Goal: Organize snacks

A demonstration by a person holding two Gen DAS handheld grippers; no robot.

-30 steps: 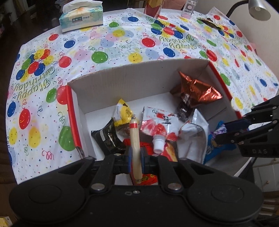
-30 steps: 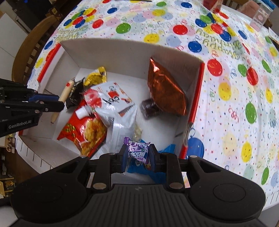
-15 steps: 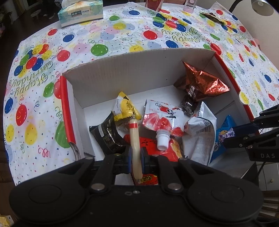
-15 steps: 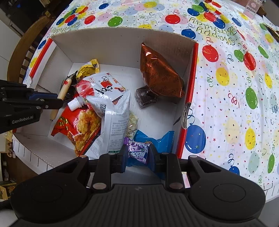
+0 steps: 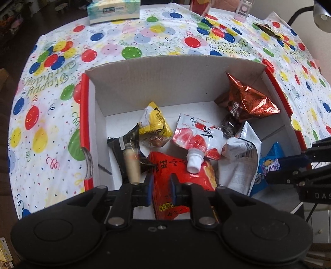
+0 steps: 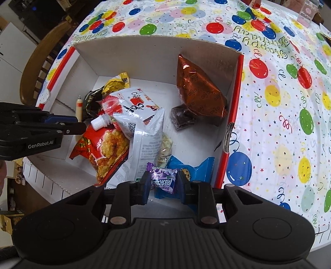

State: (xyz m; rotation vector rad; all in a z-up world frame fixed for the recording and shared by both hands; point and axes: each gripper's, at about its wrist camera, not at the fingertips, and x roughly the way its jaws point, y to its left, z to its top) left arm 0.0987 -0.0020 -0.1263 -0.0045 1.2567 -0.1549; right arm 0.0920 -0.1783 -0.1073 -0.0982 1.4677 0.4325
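Note:
A white cardboard box (image 5: 165,82) (image 6: 144,58) with red edges holds several snacks. My left gripper (image 5: 161,186) (image 6: 80,126) stands open over the red cracker bag (image 5: 175,169) (image 6: 105,144). The beige sausage stick (image 5: 131,163) (image 6: 78,107) lies free just left of its fingers, against the black packet (image 5: 122,147). My right gripper (image 6: 163,186) (image 5: 269,171) is shut on a purple candy (image 6: 163,180) (image 5: 269,165), low over the blue packet (image 6: 186,167) at the box's near right corner. A copper Oreo bag (image 6: 198,91) leans in the far right corner.
Also in the box are a yellow packet (image 5: 154,122), a red-and-white spout pouch (image 5: 198,134) and a white bag (image 6: 146,140). A tissue box (image 5: 112,10) and a clear stand (image 5: 243,10) sit at the far edge of the balloon tablecloth (image 6: 279,93). A wooden chair (image 6: 35,68) stands left.
My left gripper has opened and the sausage stick has dropped out to the left, into the box. Both grippers have moved lower and nearer the box; the right one still holds the purple candy.

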